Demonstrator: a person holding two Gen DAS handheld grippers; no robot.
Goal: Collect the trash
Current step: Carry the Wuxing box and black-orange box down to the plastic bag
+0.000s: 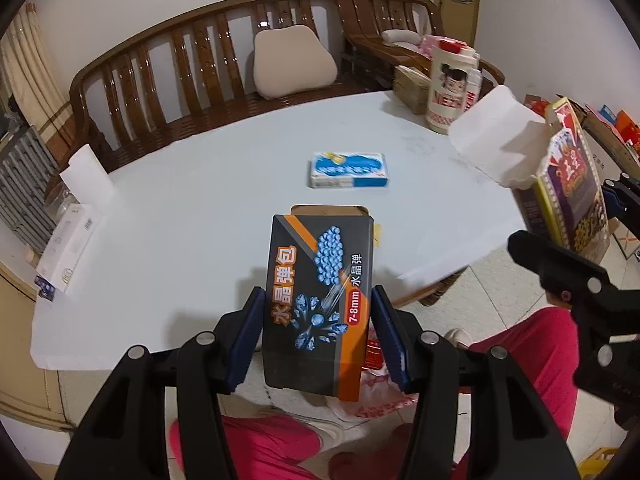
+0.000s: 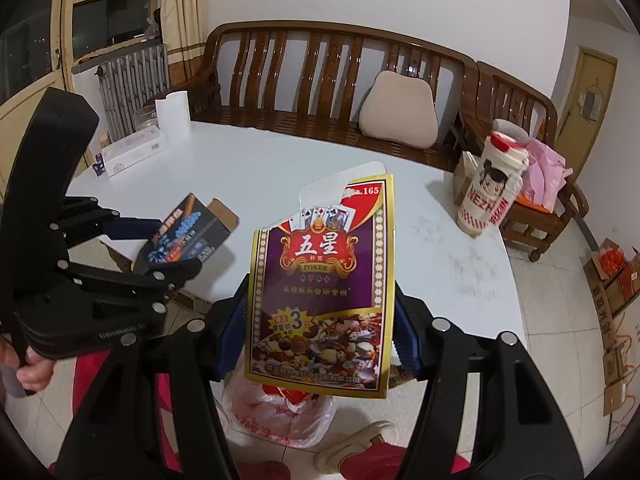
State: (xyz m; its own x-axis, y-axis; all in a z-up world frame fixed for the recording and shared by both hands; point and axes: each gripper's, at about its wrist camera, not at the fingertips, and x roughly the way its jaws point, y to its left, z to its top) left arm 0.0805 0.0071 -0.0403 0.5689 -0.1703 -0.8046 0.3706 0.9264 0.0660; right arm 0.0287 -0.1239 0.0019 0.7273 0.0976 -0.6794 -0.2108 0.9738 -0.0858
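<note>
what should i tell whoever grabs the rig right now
Left claw: shut on the black and orange box.
Right claw: shut on the purple poker box, top flap open.
Both boxes are held off the white table, above the plastic bag on the floor.
Done: two boxes picked up.
Left: drop both in the bag, probably; then fetch the blue and white box from mid-table.

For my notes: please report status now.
Left gripper shut on black box. Right gripper shut on poker box. Blue box on table. Nothing blocking.
</note>
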